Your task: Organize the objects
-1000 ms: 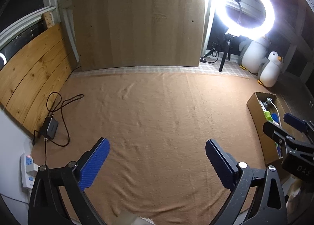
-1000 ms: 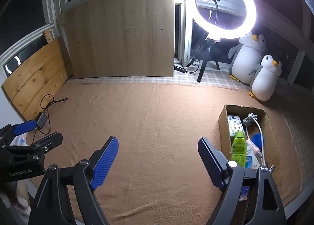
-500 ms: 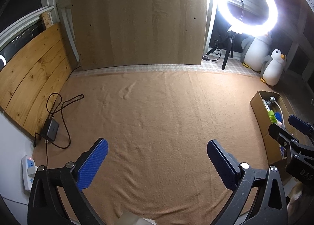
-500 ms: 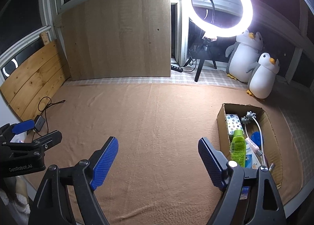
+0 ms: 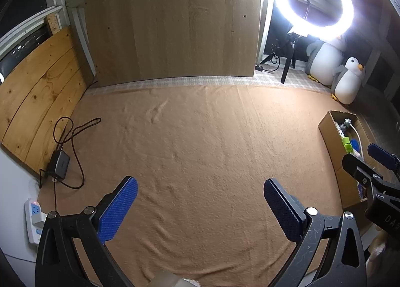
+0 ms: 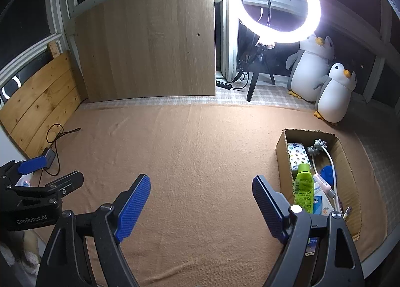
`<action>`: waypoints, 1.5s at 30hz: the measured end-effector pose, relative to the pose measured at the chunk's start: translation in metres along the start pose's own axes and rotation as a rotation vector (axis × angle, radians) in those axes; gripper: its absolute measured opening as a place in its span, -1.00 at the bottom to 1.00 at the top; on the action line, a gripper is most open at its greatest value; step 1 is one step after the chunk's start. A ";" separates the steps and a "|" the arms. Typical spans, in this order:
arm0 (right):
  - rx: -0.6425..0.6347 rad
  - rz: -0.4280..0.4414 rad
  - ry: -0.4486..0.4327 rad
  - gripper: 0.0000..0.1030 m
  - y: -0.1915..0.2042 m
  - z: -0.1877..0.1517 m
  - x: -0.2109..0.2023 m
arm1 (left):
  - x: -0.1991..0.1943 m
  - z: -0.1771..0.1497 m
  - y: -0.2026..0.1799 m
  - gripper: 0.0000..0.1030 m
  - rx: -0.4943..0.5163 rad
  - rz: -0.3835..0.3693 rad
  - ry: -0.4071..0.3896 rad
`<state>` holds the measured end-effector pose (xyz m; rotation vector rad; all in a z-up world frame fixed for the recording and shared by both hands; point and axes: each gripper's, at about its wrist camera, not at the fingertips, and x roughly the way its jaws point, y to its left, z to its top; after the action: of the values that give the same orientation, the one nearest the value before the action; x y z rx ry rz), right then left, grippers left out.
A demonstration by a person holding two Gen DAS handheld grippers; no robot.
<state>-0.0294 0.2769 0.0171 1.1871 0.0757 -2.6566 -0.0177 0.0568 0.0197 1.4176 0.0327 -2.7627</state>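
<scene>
A cardboard box [image 6: 346, 162] stands at the right of the tan blanket [image 6: 195, 152]. Inside lie a green bottle [image 6: 303, 188], a patterned tissue pack [image 6: 297, 155], a white cable with grey beads [image 6: 317, 148], a blue item [image 6: 327, 173] and a pink tube [image 6: 323, 184]. The same box [image 5: 336, 142] shows at the right in the left wrist view. My right gripper [image 6: 201, 198] hovers open and empty, left of the box. My left gripper [image 5: 200, 202] is open and empty above bare blanket [image 5: 200, 142].
A ring light [image 6: 280, 3] on a tripod and two plush penguins [image 6: 332, 94] stand at the back right. Wooden boards [image 5: 172, 22] lean along the back and left. A charger with black cable [image 5: 60, 164] and a power strip [image 5: 33, 219] lie at the left edge.
Both grippers have drifted slightly, so each view has shifted and tilted up a little. Both stay open and empty; nothing in the box moved.
</scene>
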 end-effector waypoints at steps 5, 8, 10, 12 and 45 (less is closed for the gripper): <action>0.002 0.001 0.006 0.56 -0.001 0.000 0.002 | 0.003 0.001 -0.001 0.99 -0.004 0.003 0.004; 0.002 0.002 0.007 0.56 -0.002 0.001 0.003 | 0.003 0.001 -0.001 0.99 -0.003 0.003 0.005; 0.002 0.001 0.006 0.56 -0.002 0.001 0.003 | 0.004 0.001 0.000 0.99 -0.001 0.003 0.006; 0.001 0.002 0.007 0.56 -0.002 0.001 0.003 | 0.004 0.001 0.000 0.99 -0.002 0.004 0.006; 0.000 0.008 0.019 0.56 -0.002 -0.001 0.010 | 0.009 0.003 0.008 0.99 -0.002 0.013 0.016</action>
<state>-0.0361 0.2773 0.0087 1.2103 0.0742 -2.6390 -0.0249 0.0482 0.0135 1.4336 0.0271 -2.7404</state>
